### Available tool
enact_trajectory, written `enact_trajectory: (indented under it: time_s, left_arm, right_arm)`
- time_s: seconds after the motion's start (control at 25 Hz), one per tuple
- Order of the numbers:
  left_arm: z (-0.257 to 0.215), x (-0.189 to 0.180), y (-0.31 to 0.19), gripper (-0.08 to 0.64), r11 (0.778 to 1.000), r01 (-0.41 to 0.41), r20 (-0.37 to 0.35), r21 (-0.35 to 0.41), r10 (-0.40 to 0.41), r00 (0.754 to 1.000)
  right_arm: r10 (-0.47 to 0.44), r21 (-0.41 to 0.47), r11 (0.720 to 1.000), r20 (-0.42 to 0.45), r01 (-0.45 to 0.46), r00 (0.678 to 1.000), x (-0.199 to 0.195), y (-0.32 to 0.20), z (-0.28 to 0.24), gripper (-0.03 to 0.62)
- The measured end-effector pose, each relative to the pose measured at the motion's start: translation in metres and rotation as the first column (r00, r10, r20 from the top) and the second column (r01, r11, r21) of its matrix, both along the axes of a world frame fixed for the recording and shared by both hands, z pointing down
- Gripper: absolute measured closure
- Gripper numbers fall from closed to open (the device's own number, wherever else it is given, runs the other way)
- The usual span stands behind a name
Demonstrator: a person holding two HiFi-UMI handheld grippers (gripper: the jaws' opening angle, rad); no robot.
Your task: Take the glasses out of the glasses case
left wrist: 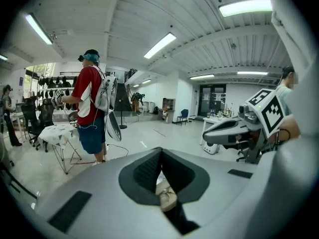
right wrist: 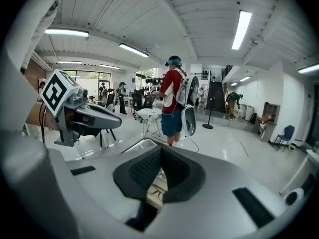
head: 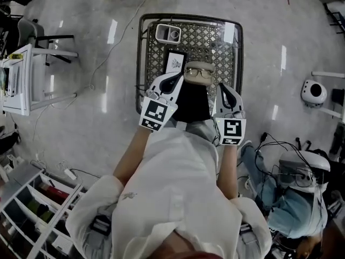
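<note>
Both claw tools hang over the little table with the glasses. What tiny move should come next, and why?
Probably open the fingers of the left gripper and ease it toward the glasses. They lie on the beige glasses case just beyond its tip, and it, like the right gripper, looks shut and empty, so it cannot take the frame as is.

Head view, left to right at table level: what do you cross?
White stand → left gripper → glasses → right gripper → round white device on the floor.
</note>
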State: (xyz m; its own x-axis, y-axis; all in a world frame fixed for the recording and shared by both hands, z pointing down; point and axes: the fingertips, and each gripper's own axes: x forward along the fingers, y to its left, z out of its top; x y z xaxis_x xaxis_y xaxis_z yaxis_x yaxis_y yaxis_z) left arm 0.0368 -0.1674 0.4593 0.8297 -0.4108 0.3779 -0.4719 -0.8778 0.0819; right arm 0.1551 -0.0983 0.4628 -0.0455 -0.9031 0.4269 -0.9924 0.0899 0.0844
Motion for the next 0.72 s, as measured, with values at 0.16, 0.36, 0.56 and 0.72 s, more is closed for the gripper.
enact_trajectory:
  time_s: [0.16,0.36,0.56,0.72]
  left_arm:
    - [0.024,0.006,-0.004,0.546,0.997,0.059,0.034,-0.041,-0.057,0.998]
    - [0.051,0.015,-0.005,0.546,0.991,0.106,0.075,-0.079,-0.1,0.992]
    - [0.075,0.023,-0.004,0.546,0.983,0.148,0.111,-0.105,-0.136,0.984]
    - [0.092,0.03,-0.002,0.546,0.978,0.17,0.133,-0.123,-0.153,0.979]
  right_arm:
    - [-0.07,-0.06,0.996,0.01,0.07,0.998,0.001,-0.009,0.033,0.584]
    - [-0.121,-0.11,0.986,0.06,0.127,0.991,0.007,-0.016,0.066,0.583]
    - [-0.161,-0.152,0.973,0.081,0.171,0.984,0.016,-0.019,0.092,0.583]
    - [-0.186,-0.19,0.962,0.062,0.194,0.981,0.029,-0.02,0.113,0.578]
